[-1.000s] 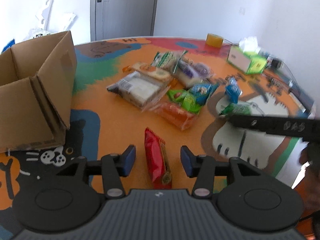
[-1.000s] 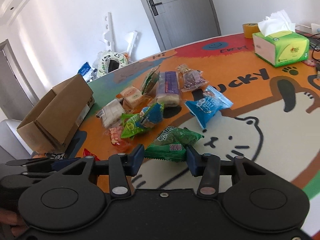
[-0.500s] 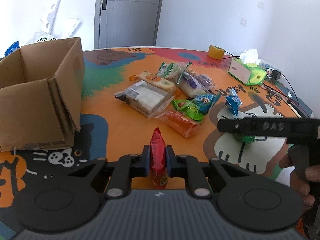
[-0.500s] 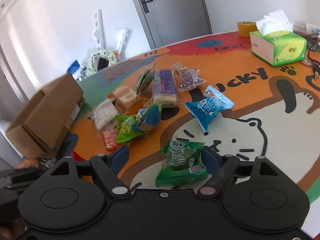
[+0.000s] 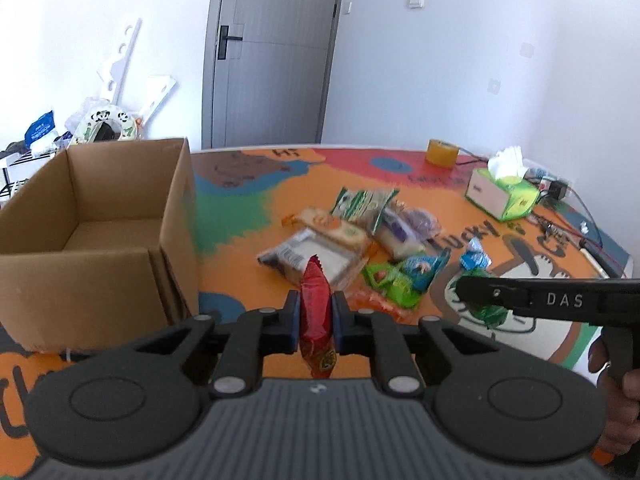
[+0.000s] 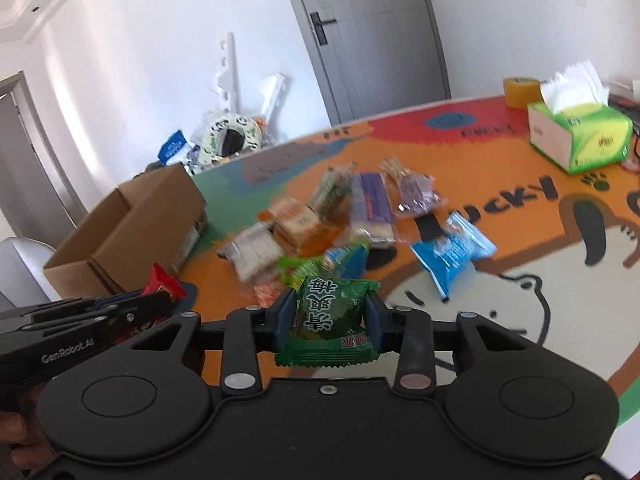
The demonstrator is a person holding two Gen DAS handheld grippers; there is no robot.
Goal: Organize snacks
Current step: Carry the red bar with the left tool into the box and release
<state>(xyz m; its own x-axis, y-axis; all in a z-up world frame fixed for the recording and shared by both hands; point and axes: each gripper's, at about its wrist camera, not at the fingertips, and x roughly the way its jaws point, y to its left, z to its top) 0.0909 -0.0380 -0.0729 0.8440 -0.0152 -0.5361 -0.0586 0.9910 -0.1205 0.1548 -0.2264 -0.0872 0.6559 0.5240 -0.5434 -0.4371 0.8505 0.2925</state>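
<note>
Orange table [image 5: 240,280], open-topped box [image 5: 100,216] left.

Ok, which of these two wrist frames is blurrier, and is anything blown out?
Right wrist: motion blur smears the snack pile, while the green packet in the right gripper stays sharp. Left wrist: crisper throughout, red packet in the left gripper slightly soft. Both show fisheye bending and bright, washed-out white walls.

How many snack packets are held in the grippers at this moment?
2. The red packet is clamped in the left hand-held gripper, and the green packet in the right hand-held gripper. The other snacks lie on the table.
</note>
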